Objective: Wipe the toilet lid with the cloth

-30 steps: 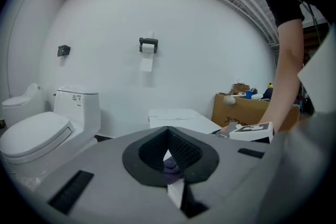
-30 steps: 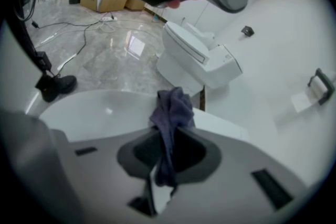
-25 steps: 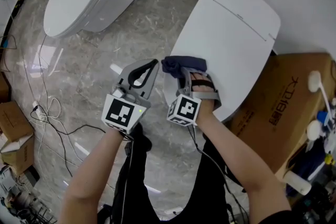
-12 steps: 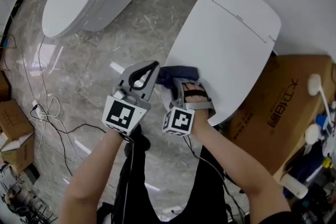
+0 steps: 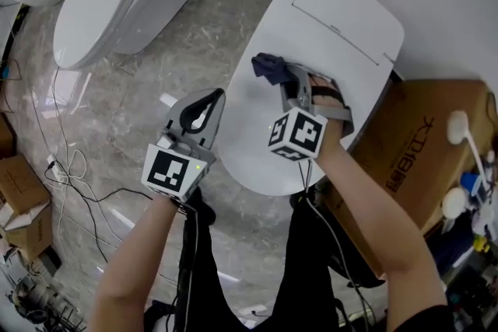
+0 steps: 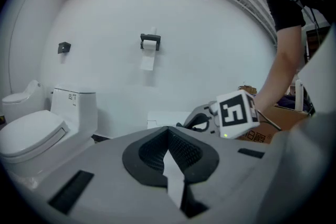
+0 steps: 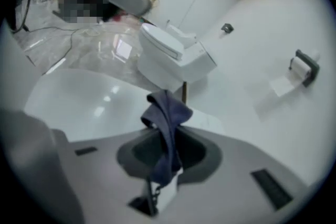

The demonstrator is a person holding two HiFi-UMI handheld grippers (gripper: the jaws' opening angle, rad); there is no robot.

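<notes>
With the right claw [image 5: 291,78] pinching the cloth [image 5: 268,67] by a thin fold, bunched ahead of its tips over the lid [image 5: 327,117] below, drag may pull it free; the left claw [image 5: 215,95], pressed together and empty, hangs beside it.

Both bare forearms reach forward. The left gripper [image 5: 212,99] sits nearer the body, jaws together and empty. The right gripper [image 5: 292,78], further out, pinches a cloth [image 5: 267,66].

Dark print on the cardboard box [image 5: 440,167], perhaps Chinese characters, unreadable.
</notes>
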